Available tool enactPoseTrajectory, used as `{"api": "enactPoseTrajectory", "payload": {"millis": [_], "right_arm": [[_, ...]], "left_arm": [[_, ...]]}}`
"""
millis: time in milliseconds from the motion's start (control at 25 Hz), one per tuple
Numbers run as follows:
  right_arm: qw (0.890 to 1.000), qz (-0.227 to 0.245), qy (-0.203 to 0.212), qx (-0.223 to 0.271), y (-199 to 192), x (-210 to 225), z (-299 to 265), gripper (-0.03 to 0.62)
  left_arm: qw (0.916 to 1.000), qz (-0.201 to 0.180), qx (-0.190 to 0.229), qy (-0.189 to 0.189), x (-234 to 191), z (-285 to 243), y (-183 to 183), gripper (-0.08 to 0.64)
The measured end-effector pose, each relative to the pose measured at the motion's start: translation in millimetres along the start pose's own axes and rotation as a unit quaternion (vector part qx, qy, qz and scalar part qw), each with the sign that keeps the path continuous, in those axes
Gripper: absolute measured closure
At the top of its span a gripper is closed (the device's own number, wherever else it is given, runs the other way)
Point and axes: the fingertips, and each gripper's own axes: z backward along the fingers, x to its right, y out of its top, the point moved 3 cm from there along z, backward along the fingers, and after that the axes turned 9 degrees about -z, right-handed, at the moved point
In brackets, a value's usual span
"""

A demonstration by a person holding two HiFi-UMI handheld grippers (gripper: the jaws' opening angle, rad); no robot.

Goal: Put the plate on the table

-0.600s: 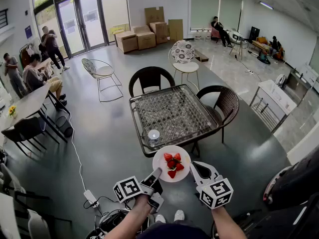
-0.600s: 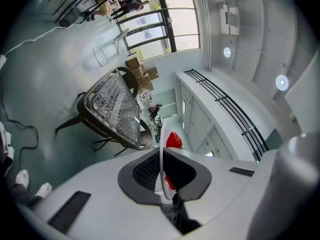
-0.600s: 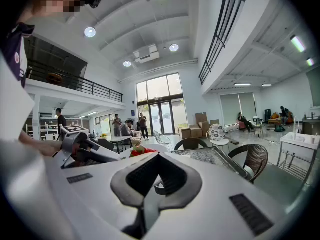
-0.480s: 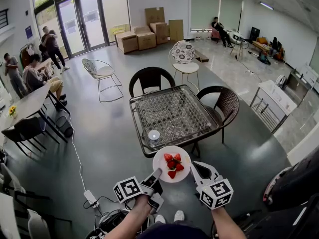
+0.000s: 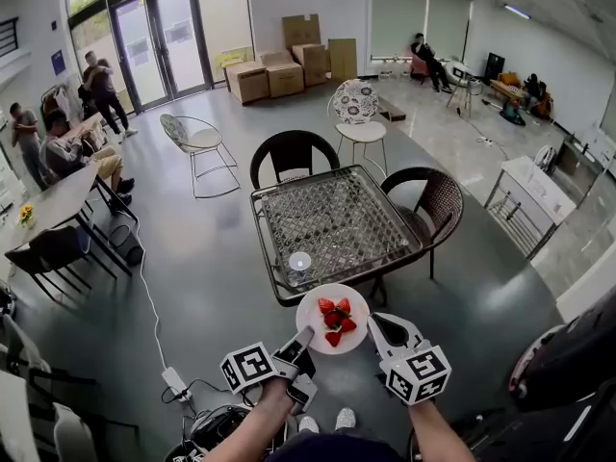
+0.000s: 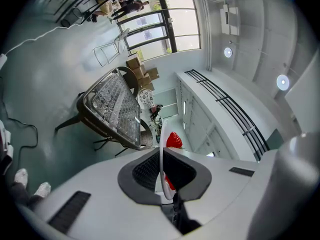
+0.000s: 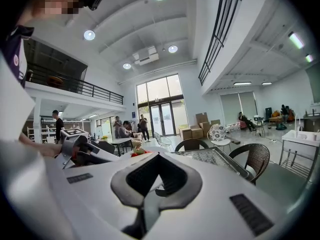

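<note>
A white plate point(image 5: 332, 318) with several strawberries point(image 5: 333, 318) hangs in the air just in front of the near edge of the glass-topped table point(image 5: 332, 221). My left gripper point(image 5: 304, 336) is shut on the plate's left rim. In the left gripper view the plate point(image 6: 161, 166) stands edge-on between the jaws of the left gripper point(image 6: 162, 156), with a strawberry point(image 6: 173, 140) above it. My right gripper point(image 5: 376, 322) is at the plate's right rim, jaws together and nothing between them. In the right gripper view the right gripper point(image 7: 159, 156) points toward the table point(image 7: 212, 157).
A small glass cup point(image 5: 299, 263) stands on the table's near left corner. Dark wicker chairs point(image 5: 294, 152) point(image 5: 435, 198) stand behind and to the right of the table. A cable and power strip point(image 5: 176, 383) lie on the floor at left. People sit and stand at the far left.
</note>
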Motion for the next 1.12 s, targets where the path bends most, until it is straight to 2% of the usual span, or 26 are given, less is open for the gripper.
{"api": "enactPoseTrajectory", "payload": {"millis": [640,1120], "right_arm": [[1.0,0.002,0.026,0.008,14,48,-11,0.588],[0.999,-0.002,0.029,0.023,39,88,-49,0.588]], "left_arm": [[0.9997,-0.005,0.015,0.017,4,-46,-6,0.545],[0.9995,-0.006,0.024,0.017,-5,-96,30,0.545]]}}
